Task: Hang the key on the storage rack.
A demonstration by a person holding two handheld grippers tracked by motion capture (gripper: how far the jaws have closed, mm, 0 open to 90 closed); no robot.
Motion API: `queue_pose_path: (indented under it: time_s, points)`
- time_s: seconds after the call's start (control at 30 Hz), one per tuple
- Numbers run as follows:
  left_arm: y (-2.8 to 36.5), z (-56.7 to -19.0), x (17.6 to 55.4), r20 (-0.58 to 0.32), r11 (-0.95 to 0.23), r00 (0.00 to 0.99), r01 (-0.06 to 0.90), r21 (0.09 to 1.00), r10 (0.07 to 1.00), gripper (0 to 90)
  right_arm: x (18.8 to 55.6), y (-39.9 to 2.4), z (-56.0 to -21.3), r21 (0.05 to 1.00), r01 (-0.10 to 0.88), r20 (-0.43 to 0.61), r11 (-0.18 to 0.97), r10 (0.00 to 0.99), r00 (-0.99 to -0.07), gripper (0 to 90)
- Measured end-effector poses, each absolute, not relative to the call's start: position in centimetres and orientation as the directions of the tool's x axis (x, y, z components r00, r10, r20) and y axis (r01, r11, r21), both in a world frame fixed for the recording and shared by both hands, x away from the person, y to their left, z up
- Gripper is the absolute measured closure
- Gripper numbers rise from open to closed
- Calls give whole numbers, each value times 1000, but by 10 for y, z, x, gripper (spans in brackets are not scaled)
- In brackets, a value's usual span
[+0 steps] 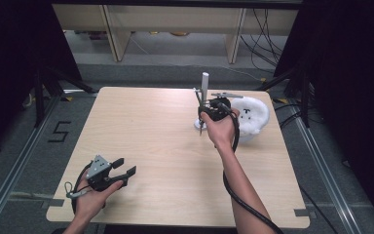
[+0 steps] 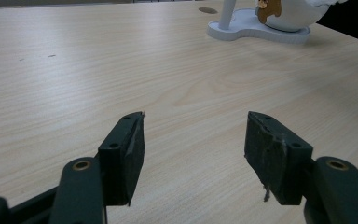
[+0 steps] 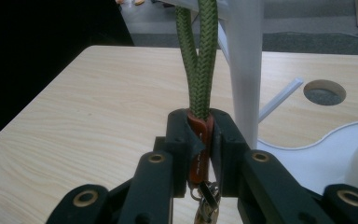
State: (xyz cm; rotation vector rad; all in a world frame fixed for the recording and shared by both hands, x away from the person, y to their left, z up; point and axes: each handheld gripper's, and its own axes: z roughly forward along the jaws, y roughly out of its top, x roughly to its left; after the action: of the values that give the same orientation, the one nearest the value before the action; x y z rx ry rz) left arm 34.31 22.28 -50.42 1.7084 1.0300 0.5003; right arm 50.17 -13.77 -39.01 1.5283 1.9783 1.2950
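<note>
Your right gripper point(image 3: 200, 154) is clamped on the brown tab of the green cord loop point(image 3: 198, 56), beside the white post point(image 3: 247, 70); next, likely hook the loop over it. Your left gripper point(image 1: 124, 171) rests spread wide, empty

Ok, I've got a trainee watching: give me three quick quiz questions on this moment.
1. True or false: the left gripper is clamped on something.
2. What does the right gripper hold? A) a green braided cord with a brown tab B) a pen C) a cup
3. What white upright thing stands just behind the cord?

Key: 1. False, its jaws stand open over the bare table. 2. A. 3. The white post on its stand.
</note>
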Motion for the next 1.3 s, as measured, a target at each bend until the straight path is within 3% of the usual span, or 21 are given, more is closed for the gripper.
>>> queue_pose_path:
  time_s: [0.4, 0.73, 1.3]
  points:
    - [223, -505, 343, -147, -101, 546, 398, 912, 825, 376, 506, -139, -398, 779, 627, 291, -21, 897, -332, 793]
    - [222, -506, 343, -147, -105, 545, 404, 909, 825, 376, 509, -140, -401, 794, 608, 254, 15, 900, -355, 782]
    - [222, -507, 344, -142, -104, 543, 397, 912, 827, 375, 495, -155, -403, 798, 598, 182, 74, 917, -355, 641]
